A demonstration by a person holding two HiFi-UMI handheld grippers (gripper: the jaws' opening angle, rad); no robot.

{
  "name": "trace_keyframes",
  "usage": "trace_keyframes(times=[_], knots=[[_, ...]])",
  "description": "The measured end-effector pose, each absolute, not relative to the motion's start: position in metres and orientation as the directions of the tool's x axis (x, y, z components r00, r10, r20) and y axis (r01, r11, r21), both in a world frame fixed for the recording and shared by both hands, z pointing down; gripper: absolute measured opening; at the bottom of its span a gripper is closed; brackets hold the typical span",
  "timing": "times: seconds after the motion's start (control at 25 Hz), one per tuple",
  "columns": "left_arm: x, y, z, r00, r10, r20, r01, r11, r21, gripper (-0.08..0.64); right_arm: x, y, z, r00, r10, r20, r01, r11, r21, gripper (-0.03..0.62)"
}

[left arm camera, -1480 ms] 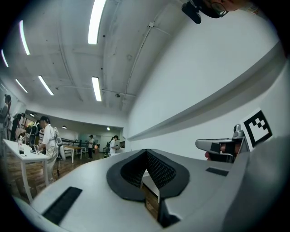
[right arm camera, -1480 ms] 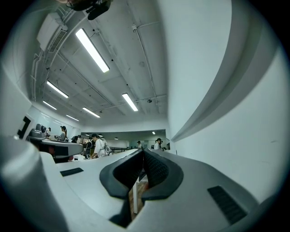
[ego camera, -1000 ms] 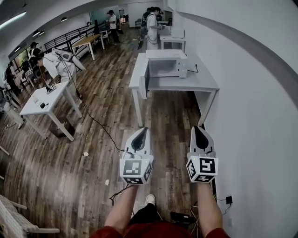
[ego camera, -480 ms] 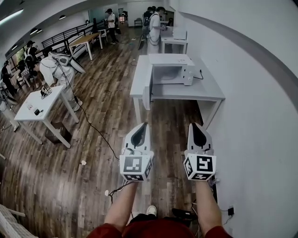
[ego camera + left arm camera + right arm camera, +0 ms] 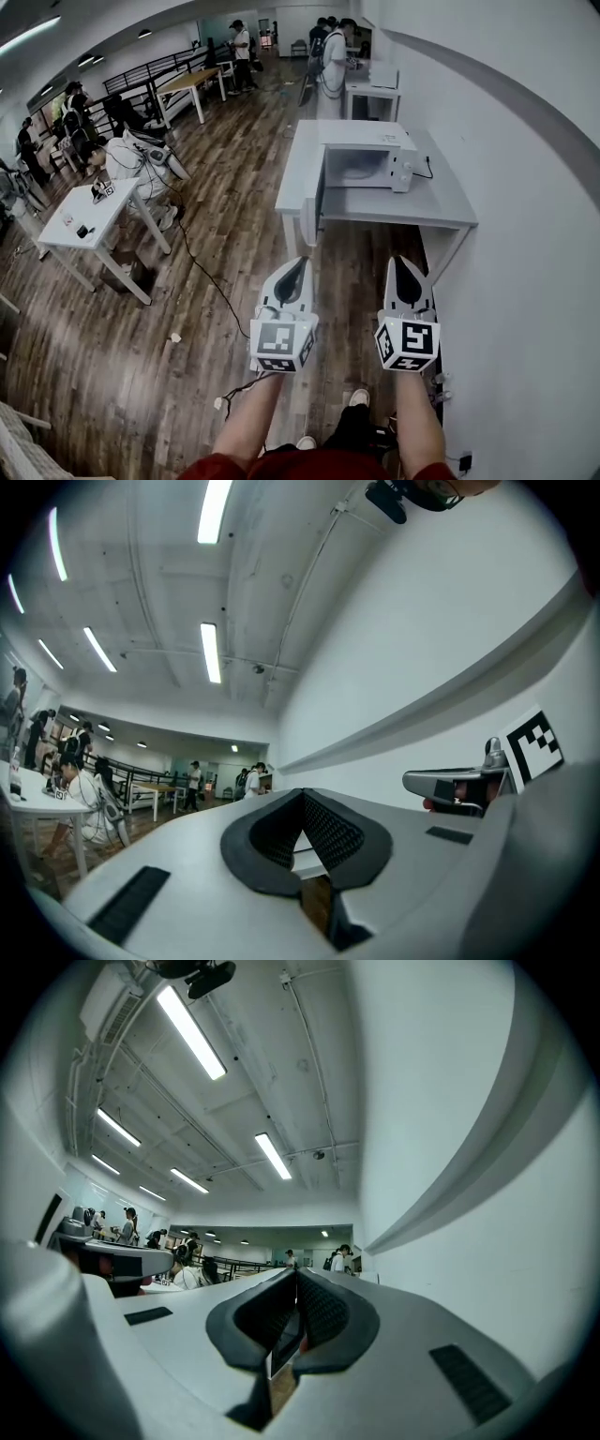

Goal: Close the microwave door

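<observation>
A white microwave [image 5: 364, 161] stands on a grey table [image 5: 412, 211] against the right wall, some way ahead of me. Its door [image 5: 320, 193] hangs open to the left, past the table's left edge, and the lit cavity shows. My left gripper [image 5: 299, 262] and right gripper [image 5: 399, 261] are held side by side at arm's length, pointing toward the table and well short of it. Both are shut with nothing between the pads. In the left gripper view the jaws [image 5: 300, 797] meet at the tip, and in the right gripper view the jaws [image 5: 294, 1275] do too.
A white wall [image 5: 525, 234] runs close along my right. A small white table [image 5: 80, 221] with a seated person beside it stands at the left, and a black cable [image 5: 202, 272] crosses the wooden floor. More tables and several people are farther back.
The table with the microwave has come nearer and larger in the head view as I walked toward it. Both grippers stayed shut and side by side.
</observation>
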State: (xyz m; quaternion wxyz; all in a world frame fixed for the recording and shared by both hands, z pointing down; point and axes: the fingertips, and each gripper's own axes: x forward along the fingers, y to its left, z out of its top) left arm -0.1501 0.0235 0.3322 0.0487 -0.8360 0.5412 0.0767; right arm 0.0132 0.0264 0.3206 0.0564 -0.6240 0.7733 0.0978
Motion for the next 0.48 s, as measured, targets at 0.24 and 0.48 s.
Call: trace_keyframes(times=[0.24,0.48], knots=[[-0.135,-0.034,0.331,0.344,-0.923,-0.173,-0.938,-0.347,-0.012,0.026,0.017,-0.055,0.322,-0.308,-0.929,-0.205,-0.951,0.304,0.052,0.028],[-0.109,-0.103,0.319,0.255,-0.949,-0.184,-0.967,-0.255,-0.024,0.026,0.039,-0.139,0.314,-0.396,-0.892,-0.218,-0.917,0.397,0.041,0.028]])
